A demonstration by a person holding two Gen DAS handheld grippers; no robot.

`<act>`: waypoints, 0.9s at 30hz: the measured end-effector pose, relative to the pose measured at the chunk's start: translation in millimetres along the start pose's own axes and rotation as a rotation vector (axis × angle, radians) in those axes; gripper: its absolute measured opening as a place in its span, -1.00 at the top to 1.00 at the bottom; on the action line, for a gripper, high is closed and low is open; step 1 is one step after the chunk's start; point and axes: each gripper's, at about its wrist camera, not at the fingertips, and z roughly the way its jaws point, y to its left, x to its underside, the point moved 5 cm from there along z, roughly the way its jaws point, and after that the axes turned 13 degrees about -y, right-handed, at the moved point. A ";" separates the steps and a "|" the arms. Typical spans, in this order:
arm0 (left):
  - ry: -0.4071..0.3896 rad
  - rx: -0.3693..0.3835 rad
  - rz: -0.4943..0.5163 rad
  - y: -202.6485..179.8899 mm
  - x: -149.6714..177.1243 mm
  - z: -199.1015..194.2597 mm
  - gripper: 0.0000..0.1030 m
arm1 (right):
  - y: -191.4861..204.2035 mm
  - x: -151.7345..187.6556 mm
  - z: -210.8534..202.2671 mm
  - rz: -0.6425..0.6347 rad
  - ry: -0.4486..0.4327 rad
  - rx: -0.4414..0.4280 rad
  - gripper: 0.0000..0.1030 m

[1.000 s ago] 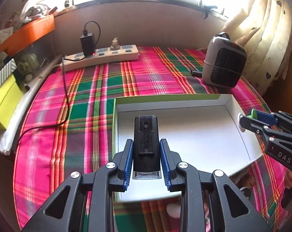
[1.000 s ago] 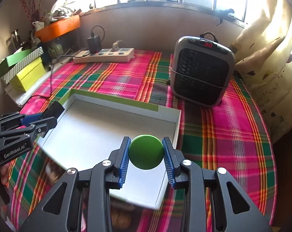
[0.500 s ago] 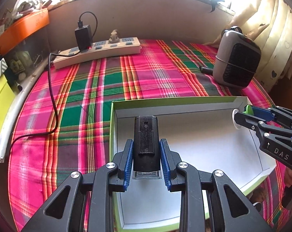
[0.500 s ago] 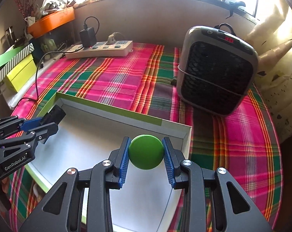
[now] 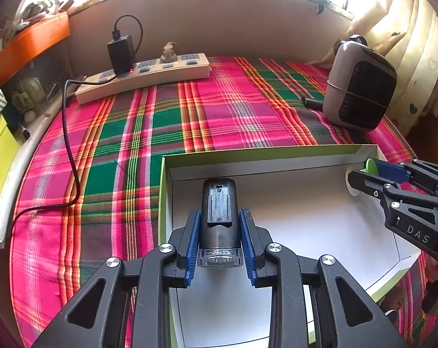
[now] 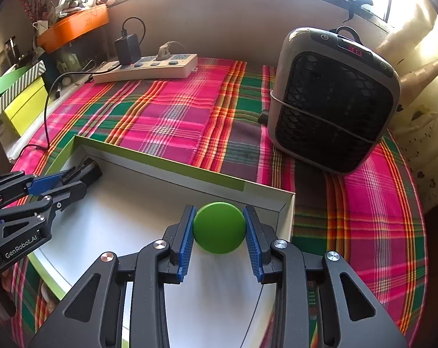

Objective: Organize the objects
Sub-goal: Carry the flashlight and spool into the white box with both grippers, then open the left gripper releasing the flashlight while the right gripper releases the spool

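Plaid cloth (image 5: 219, 110) over worktop, carrying white box (image 5: 277, 159) rimmed in green, near edge. Grey heater (image 6: 332, 101) far right; power strip (image 5: 143, 72) far left. Both loads poised over box interior, evidently for depositing there. Left tool (image 5: 220, 242) clenched on black cylindrical device (image 5: 219, 206), at box's left end. Right tool (image 6: 219, 236) closed narrowly on green ball (image 6: 219, 227), near box's far right corner.

Pink-green plaid-clothed table (image 5: 224, 116) carrying beige power strip (image 5: 143, 76), grey-black fan heater (image 5: 361, 90), shallow green-edged white cardboard box (image 5: 277, 152), black cable (image 5: 69, 150).
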 end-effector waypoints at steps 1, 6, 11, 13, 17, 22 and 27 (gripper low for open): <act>0.000 -0.001 0.001 0.0 -0.1 -0.1 0.51 | -0.3 0.3 0.8 0.001 0.001 0.000 0.33; 0.000 0.004 0.004 -1.0 -0.4 1.1 0.51 | -0.2 -0.1 2.1 0.002 -0.005 0.001 0.32; 0.002 0.007 0.001 -1.6 0.8 2.1 0.51 | 0.1 -0.4 4.0 0.004 -0.005 0.002 0.32; 0.001 0.008 0.003 -1.6 0.7 2.1 0.51 | 0.1 0.5 5.1 0.005 0.000 -0.001 0.32; 0.001 0.011 0.001 -2.2 1.3 1.9 0.51 | -0.5 0.3 6.6 0.005 -0.004 0.002 0.32; 0.001 0.010 0.002 -1.6 1.0 2.0 0.50 | -1.1 0.9 7.1 0.005 -0.004 0.003 0.32; 0.000 0.010 0.000 -1.5 0.9 1.8 0.49 | -1.6 0.9 6.8 0.013 -0.007 0.003 0.32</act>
